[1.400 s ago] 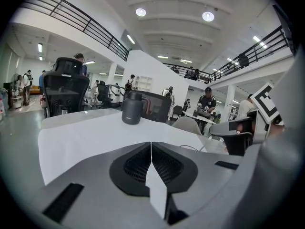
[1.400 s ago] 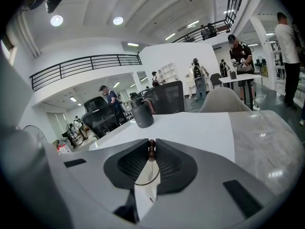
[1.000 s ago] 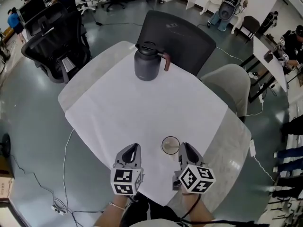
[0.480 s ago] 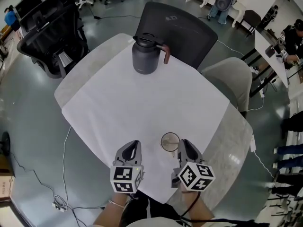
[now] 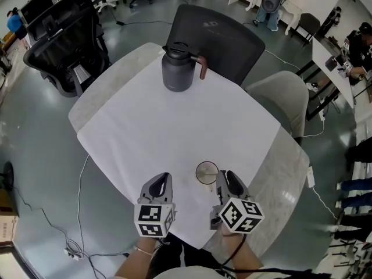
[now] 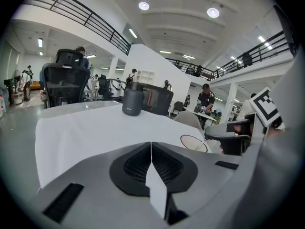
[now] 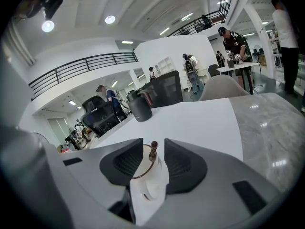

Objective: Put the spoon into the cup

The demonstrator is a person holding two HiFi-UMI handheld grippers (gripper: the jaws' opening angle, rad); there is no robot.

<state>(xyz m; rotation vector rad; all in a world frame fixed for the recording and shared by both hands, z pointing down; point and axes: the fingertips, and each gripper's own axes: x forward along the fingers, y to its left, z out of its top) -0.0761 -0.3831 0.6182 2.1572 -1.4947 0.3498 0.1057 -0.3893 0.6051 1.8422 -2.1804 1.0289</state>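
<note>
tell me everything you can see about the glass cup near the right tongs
The clear glass cup is small and round, with a thin dark brown rim. It stands upright on the white tablecloth near the table's front edge, just ahead of the right tongs. A thin spoon with a brown beaded handle leans inside it, its handle end rising between the open jaws without visibly touching them. Apart from the spoon the cup looks empty. Whether the tongs touch the glass cannot be told.

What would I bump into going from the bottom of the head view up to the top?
Left hand-held gripper and right hand-held gripper side by side → cup → dark jug → black chair.
</note>
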